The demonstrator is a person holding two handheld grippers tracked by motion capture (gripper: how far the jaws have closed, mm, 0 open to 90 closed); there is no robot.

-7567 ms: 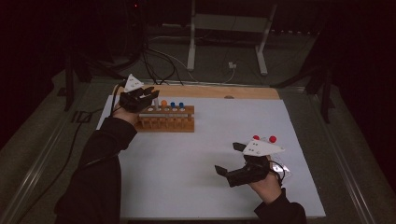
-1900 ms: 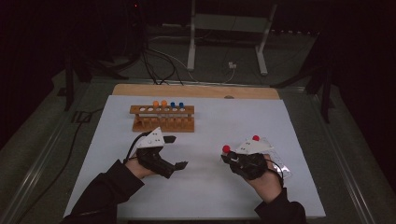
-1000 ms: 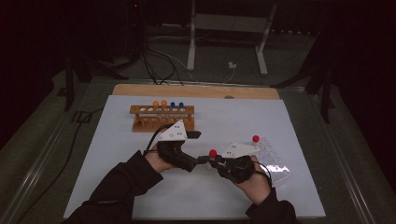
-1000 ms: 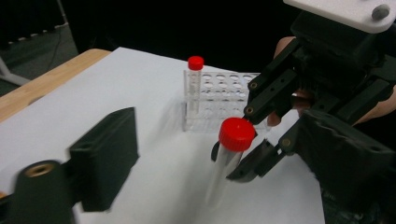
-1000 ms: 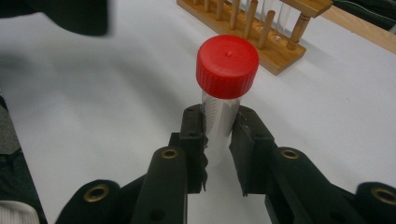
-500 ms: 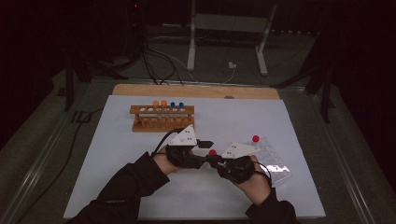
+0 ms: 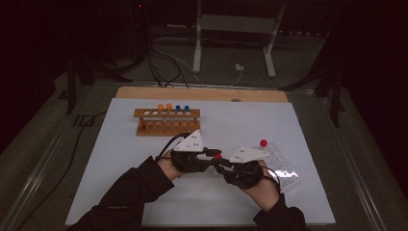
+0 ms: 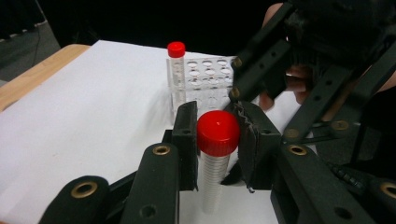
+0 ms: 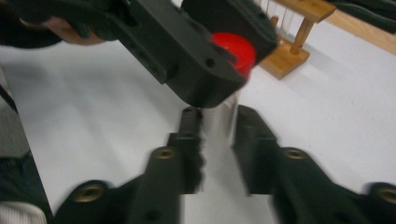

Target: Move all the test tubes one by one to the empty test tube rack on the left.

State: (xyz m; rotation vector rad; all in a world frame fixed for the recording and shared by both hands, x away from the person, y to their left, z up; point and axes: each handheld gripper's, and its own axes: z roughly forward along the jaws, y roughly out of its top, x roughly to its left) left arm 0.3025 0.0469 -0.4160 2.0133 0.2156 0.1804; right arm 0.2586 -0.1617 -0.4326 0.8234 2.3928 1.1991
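Note:
A clear tube with a red cap (image 7: pixel 218 156) stands upright above the middle of the white sheet, between both grippers. My right gripper (image 9: pixel 218 135) is shut on the tube's body (image 9: pixel 219 116). My left gripper (image 8: pixel 217 140) comes from the other side, and its jaws press on either side of the red cap (image 8: pixel 217 132). In the high view the left gripper (image 7: pixel 214 158) and the right gripper (image 7: pixel 222 163) meet tip to tip. A second red-capped tube (image 7: pixel 263 143) stands in a clear plastic rack (image 7: pixel 285 167) just right of my right hand.
A wooden rack (image 7: pixel 166 126) at the back left holds orange-capped and blue-capped tubes. The white sheet (image 7: pixel 120 183) covers the table, with a strip of bare wood (image 7: pixel 202 93) along the far edge. Cables and a metal stand lie on the floor beyond.
My left gripper came from the wooden rack to the middle and closed on the cap of the tube that my right gripper holds. The right gripper shifted left, away from the clear rack.

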